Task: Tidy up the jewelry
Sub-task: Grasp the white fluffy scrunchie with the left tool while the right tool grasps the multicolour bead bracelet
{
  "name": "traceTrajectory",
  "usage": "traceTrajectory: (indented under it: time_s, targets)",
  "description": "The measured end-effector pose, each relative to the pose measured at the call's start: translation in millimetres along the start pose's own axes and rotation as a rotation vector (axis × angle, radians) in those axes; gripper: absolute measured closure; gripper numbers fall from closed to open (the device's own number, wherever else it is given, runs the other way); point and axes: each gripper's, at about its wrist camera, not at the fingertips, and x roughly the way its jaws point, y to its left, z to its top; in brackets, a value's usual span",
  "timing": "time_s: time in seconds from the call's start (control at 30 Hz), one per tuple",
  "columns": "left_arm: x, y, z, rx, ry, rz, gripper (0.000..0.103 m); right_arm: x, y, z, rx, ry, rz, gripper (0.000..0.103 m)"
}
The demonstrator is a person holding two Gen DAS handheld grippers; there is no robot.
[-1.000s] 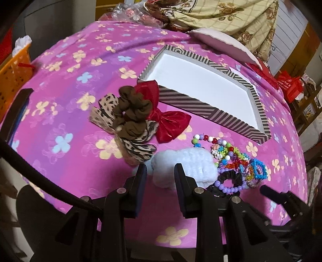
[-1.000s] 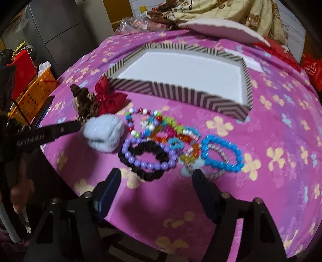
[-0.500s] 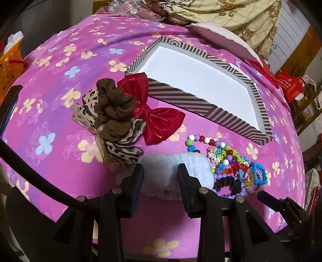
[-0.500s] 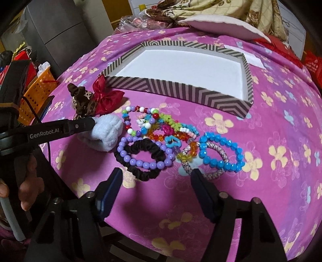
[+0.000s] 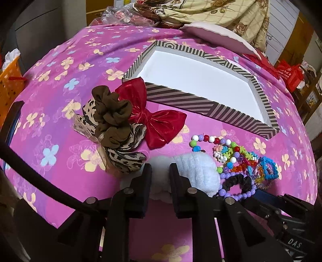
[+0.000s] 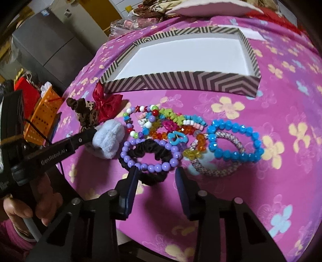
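Note:
A striped box (image 5: 209, 106) with a white empty inside lies on the pink flowered cloth; it also shows in the right wrist view (image 6: 181, 80). My left gripper (image 5: 160, 168) is open with its jaws around the edge of a fluffy white scrunchie (image 5: 197, 169), also seen in the right wrist view (image 6: 109, 139). My right gripper (image 6: 157, 171) is open, its jaws on either side of a purple bead bracelet (image 6: 149, 153) lying on a black scrunchie (image 6: 149, 177). A blue bead bracelet (image 6: 235, 139) and mixed colourful bracelets (image 6: 161, 121) lie beside them.
A brown scrunchie (image 5: 112, 119), a leopard bow (image 5: 122, 157) and a red bow (image 5: 153, 121) lie left of the box. An orange basket (image 6: 42, 112) stands off the table's left edge. Folded fabric (image 5: 211, 14) is piled at the far side.
My left gripper moved forward onto the white scrunchie. My right gripper moved forward and its jaws narrowed around the purple bracelet and black scrunchie.

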Motion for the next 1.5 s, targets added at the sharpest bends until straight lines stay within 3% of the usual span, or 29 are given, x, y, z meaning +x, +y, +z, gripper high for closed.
traceTrajectory:
  time_s: [0.17, 0.23, 0.3, 0.4, 0.7, 0.77, 0.87, 1.07, 1.13, 1.23, 1.33, 1.5]
  targets:
    - [0.3, 0.1, 0.7, -0.004, 0.004, -0.003, 0.064, 5.3, -10.5, 4.6, 0.053, -0.015, 0.044, 0.065]
    - [0.7, 0.0, 0.8, 0.0, 0.003, -0.002, 0.064, 7.2, -11.4, 5.5, 0.049, -0.022, 0.049, 0.074]
    - [0.7, 0.1, 0.9, -0.002, 0.004, -0.003, 0.064, 5.1, -10.9, 4.4, 0.041, -0.032, 0.059, 0.09]
    - [0.4, 1.3, 1.1, -0.015, 0.007, -0.014, 0.065, -5.0, -4.8, 3.6, 0.007, -0.055, 0.072, 0.098]
    - [-15.0, 3.1, 0.4, -0.004, -0.018, -0.028, 0.071, -43.1, 9.3, 15.4, -0.063, -0.126, 0.066, 0.1]
    - [-15.7, 3.9, -0.9, -0.001, -0.015, -0.023, 0.071, -41.3, 11.3, 13.7, -0.081, -0.108, 0.046, 0.099]
    - [-13.7, 4.8, -1.9, -0.005, 0.0, -0.02, 0.071, -30.2, 18.9, 7.2, -0.125, -0.047, 0.017, 0.086]
    - [-9.0, 8.5, -0.7, -0.032, 0.022, -0.029, 0.069, -14.8, 39.5, -3.1, -0.219, 0.026, 0.042, 0.086]
    - [-7.9, 9.1, 0.6, -0.039, 0.022, -0.03, 0.063, -13.7, 38.3, -1.2, -0.21, 0.022, 0.039, 0.086]
    - [-2.9, 8.8, 2.1, -0.05, 0.036, -0.04, 0.057, -17.3, 35.6, 8.9, -0.199, -0.015, 0.014, 0.082]
    - [0.9, 6.5, 2.2, -0.06, 0.035, -0.04, 0.055, -14.7, 35.9, 27.3, -0.234, -0.036, -0.057, 0.063]
    - [2.9, 1.9, 1.7, -0.029, 0.026, -0.024, 0.055, 6.1, 41.6, 57.0, -0.303, -0.009, -0.128, 0.062]
